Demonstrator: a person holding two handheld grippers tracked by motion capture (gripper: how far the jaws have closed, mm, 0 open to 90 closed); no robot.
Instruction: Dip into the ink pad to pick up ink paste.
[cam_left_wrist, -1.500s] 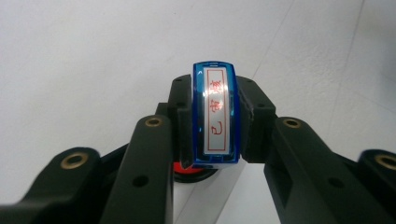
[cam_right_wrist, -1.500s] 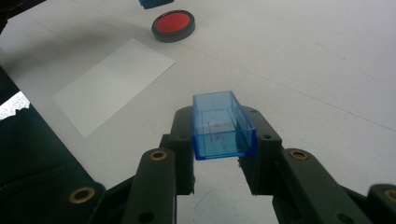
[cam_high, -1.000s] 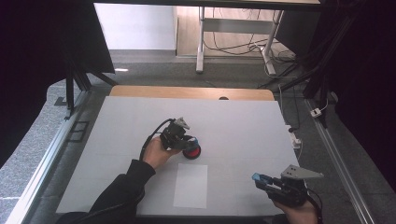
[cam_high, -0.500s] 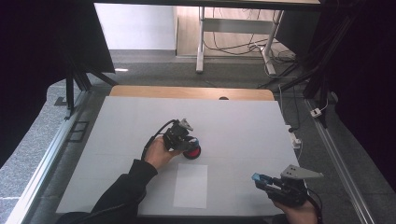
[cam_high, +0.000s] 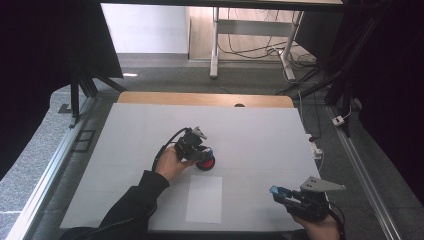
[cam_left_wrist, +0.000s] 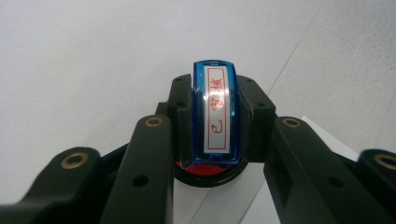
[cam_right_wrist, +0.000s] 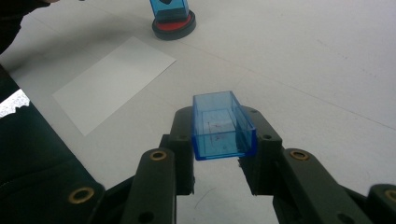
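Note:
A blue stamp with a white label and red characters stands upright in a round red ink pad with a black rim. My left gripper is shut on the stamp's sides. From the high view, the left gripper sits over the ink pad near the table's middle. My right gripper is shut on a clear blue stamp cap, open side up. It hovers at the front right. The right gripper view also catches the stamp on the ink pad farther off.
A white sheet of paper lies flat at the front middle, just below the ink pad. The white table mat stretches wide around both hands. A wooden strip runs along the far edge. Cables and a plug lie off the right side.

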